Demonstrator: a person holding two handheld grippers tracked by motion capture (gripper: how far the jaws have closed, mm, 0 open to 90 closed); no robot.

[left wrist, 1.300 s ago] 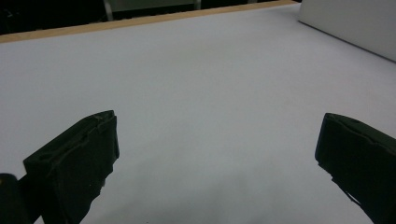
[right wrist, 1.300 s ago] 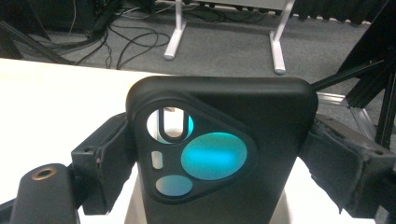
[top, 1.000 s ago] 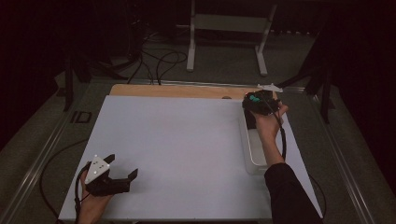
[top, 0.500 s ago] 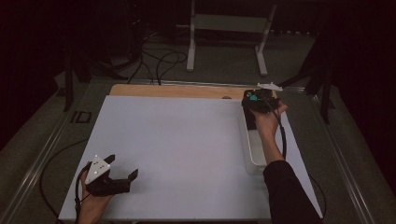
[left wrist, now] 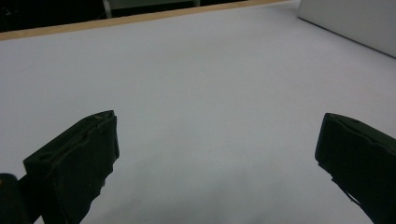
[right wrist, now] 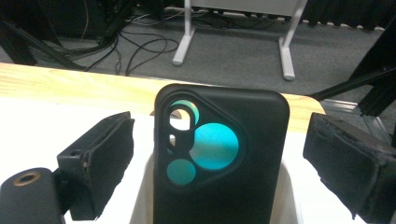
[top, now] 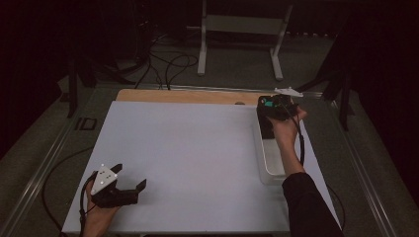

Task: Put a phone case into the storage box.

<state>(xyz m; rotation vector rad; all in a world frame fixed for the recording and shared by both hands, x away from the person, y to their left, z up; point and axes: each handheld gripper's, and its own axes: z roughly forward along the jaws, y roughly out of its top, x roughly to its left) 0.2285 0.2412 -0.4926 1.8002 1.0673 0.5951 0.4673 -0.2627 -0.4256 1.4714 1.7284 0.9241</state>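
The right gripper view shows a black phone case standing upright in the far end of a narrow white tray, its back toward the camera, with teal showing through the round camera cut-outs. The right gripper has its two black pads spread to either side of the case, with clear gaps on both sides; its jaws have just been opening, and the case stands between them untouched by either pad. In the high view the same gripper sits over the far end of the tray, which lies along the right side of the white tabletop, near the wooden strip at the far edge.

Judged from this, the placing of the case into the tray looks done: it stands on its own, seemingly leaning on the tray's end wall, and the grip has been let go. What seems left is for the right hand to draw back without knocking the case over.

The left gripper rests at the near left corner of the tabletop, well apart from the tray. The left gripper view shows its pads wide apart over bare white surface, with nothing between them, so it appears to have no part in this step.
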